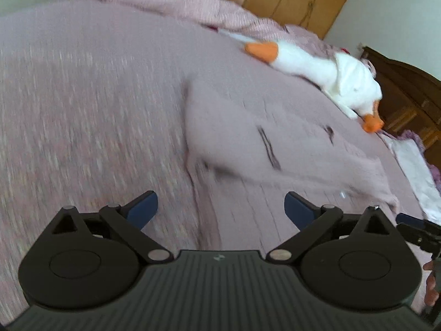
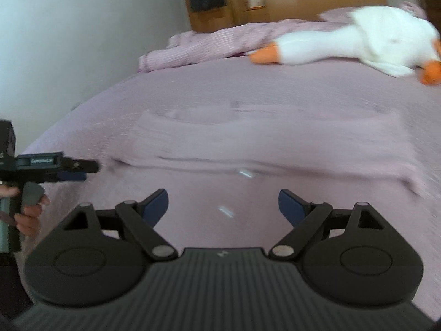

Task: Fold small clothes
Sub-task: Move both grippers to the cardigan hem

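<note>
Pink garment lies flat ahead of both empty, wide-open hand-held grippers: left, right.

Both wrist views look low across the bed (sharing the plush goose).

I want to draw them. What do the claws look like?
Both claws, left and right, look the same: a dark grey ribbed body with a tiny pale logo, two round black discs, black link arms with silver pins, and blue pads on the fingers. The left one, seen from the right camera, has a grey handle.
</note>
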`<state>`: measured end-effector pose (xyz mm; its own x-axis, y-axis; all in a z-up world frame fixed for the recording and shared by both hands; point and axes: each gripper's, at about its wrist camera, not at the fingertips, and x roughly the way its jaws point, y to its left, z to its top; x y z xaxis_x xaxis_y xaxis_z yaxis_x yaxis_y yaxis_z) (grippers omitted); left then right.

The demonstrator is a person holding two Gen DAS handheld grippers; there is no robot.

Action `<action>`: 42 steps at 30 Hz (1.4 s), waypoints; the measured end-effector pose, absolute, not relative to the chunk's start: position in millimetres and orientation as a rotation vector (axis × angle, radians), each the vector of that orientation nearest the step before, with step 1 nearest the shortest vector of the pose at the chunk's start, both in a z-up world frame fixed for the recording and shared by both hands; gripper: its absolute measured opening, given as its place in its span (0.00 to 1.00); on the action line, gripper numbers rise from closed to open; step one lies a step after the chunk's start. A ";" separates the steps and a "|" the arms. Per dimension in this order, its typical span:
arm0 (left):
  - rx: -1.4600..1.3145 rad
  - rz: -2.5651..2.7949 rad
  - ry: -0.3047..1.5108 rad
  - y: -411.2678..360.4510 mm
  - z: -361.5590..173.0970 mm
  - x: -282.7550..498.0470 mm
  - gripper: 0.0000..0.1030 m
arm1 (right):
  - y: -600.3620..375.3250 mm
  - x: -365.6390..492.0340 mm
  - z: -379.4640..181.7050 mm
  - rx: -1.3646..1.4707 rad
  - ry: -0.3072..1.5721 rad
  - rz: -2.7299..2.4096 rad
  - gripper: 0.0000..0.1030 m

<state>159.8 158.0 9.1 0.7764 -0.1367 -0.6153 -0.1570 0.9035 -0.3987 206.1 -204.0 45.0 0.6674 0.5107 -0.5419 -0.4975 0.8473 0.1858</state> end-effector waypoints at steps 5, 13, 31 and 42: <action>-0.421 0.036 0.661 142.7 4.0 125.9 0.98 | -296.2 165.2 22.3 0.246 0.614 0.405 0.86; -0.439 -0.007 0.650 130.0 -7.7 73.0 1.00 | -362.0 114.1 -2.8 0.423 0.589 0.372 0.86; -0.736 -0.122 0.721 130.9 -7.7 1.8 1.00 | -397.6 89.1 0.1 0.496 0.568 0.316 0.87; -0.877 -0.150 0.670 132.4 -23.1 -2.6 1.00 | -397.0 85.5 1.0 0.507 0.527 0.358 0.87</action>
<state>-2.6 132.4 -23.1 0.7879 -0.3854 -0.4803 -0.1437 0.6434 -0.7519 85.5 -397.0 1.0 0.8080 0.4461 -0.3848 -0.1931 0.8177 0.5423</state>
